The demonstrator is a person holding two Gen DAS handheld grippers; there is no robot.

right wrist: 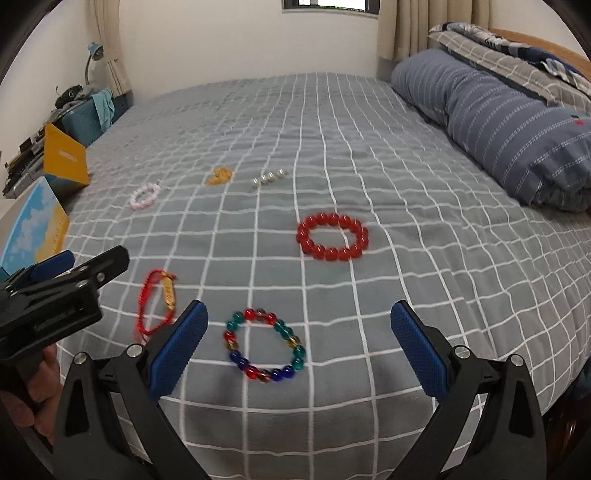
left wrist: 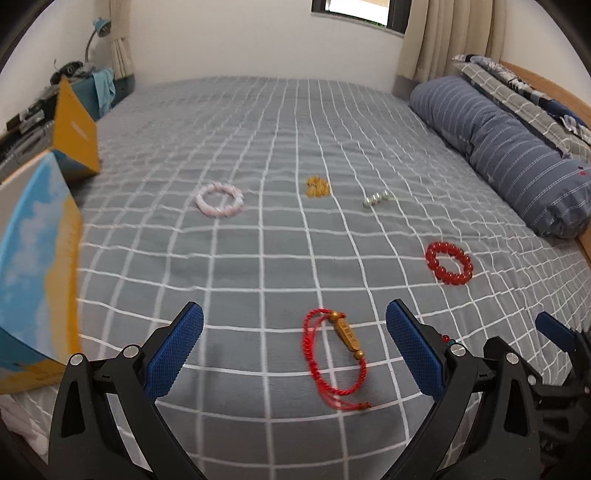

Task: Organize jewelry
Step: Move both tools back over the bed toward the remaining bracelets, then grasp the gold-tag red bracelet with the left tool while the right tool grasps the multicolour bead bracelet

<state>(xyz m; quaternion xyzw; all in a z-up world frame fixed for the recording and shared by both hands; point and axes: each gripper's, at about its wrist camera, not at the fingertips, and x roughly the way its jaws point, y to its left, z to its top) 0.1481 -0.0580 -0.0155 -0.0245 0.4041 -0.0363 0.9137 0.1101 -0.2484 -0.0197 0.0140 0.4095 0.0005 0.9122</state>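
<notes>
Several bracelets lie on the grey checked bed sheet point(left wrist: 280, 147). A red cord bracelet with a gold bar point(left wrist: 334, 360) lies between the spread fingers of my open left gripper point(left wrist: 294, 334). A multicoloured bead bracelet point(right wrist: 264, 345) lies between the spread fingers of my open right gripper point(right wrist: 299, 326). Farther off are a red bead bracelet point(left wrist: 448, 263) point(right wrist: 332, 237), a pink bead bracelet point(left wrist: 220, 199) point(right wrist: 145, 195), a small orange piece point(left wrist: 317, 186) point(right wrist: 218, 176) and a short pearl strand point(left wrist: 376, 198) point(right wrist: 269, 178). The red cord bracelet point(right wrist: 157, 301) also shows in the right wrist view. Neither gripper holds anything.
An open box with a blue-and-yellow lid point(left wrist: 37, 266) point(right wrist: 37, 225) stands at the bed's left edge. A striped blue bolster point(left wrist: 517, 155) point(right wrist: 509, 122) lies along the right. A bedside table with a lamp point(left wrist: 98, 33) is at the far left. A hand point(right wrist: 40, 384) holds the left gripper.
</notes>
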